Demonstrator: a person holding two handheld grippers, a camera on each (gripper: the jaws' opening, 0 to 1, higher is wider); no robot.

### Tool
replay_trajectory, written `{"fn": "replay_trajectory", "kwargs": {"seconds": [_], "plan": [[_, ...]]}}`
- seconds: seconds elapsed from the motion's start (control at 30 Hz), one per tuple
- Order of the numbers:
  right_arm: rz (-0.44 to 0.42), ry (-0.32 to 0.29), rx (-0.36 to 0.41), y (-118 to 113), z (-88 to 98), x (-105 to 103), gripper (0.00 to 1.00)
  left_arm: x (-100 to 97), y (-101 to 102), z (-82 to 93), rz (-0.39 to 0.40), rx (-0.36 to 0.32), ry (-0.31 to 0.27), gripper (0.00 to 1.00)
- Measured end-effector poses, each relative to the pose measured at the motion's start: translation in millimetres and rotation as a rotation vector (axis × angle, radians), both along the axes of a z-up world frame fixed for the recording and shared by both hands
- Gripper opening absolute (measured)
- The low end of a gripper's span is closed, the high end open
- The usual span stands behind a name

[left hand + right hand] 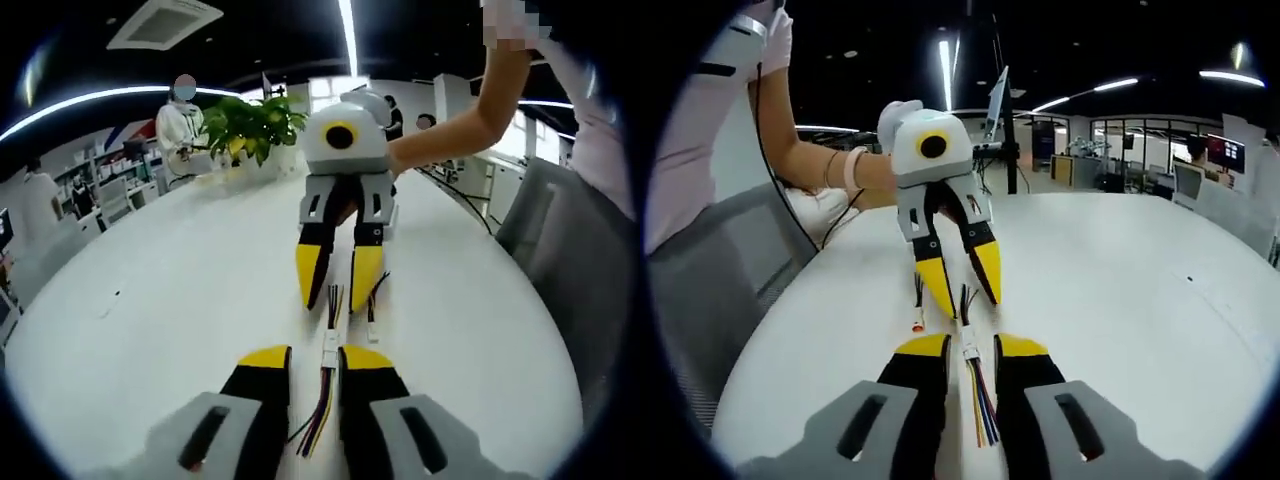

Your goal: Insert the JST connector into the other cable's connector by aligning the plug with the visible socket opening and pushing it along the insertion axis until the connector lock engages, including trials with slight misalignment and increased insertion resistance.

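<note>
The left gripper (314, 358) and right gripper (971, 346) face each other over the white desk (180, 290), jaws apart, nothing held. Between them lies the cable (322, 405) with its white connector (329, 341); a second connector (371, 328) sits just beside. Grasp close behind each housing, keeping them in line.

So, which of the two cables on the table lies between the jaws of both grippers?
The multicoloured-wire cable with the white connector, running between both grippers' jaws. The other small cable lies to the side, outside the jaws.
</note>
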State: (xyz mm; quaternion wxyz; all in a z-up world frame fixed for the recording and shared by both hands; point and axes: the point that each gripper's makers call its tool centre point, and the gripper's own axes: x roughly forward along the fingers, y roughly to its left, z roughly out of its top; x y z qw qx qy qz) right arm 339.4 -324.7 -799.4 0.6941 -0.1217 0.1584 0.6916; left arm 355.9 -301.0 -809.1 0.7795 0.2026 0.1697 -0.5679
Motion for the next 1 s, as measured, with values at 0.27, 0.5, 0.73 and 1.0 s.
{"fn": "replay_trajectory", "kwargs": {"seconds": [0.27, 0.5, 0.73, 1.0], "plan": [[0.012, -0.033, 0.028, -1.9, 16.2, -2.2, 0.14, -9.5, 13.8, 10.5, 0.020, 0.024, -0.022, 0.12], [0.030, -0.011, 0.019, -4.8, 6.9, -12.5, 0.13, -32.3, 11.8, 7.4, 0.041, 0.008, 0.001, 0.12], [0.044, 0.025, -0.021, -8.0, -10.6, -27.3, 0.12, -44.1, 12.9, -15.3, 0.025, 0.045, 0.043, 0.12], [0.044, 0.021, -0.064, -10.1, -28.1, -30.6, 0.11, -47.8, 9.2, -23.3, 0.043, 0.045, 0.060, 0.11]]}}
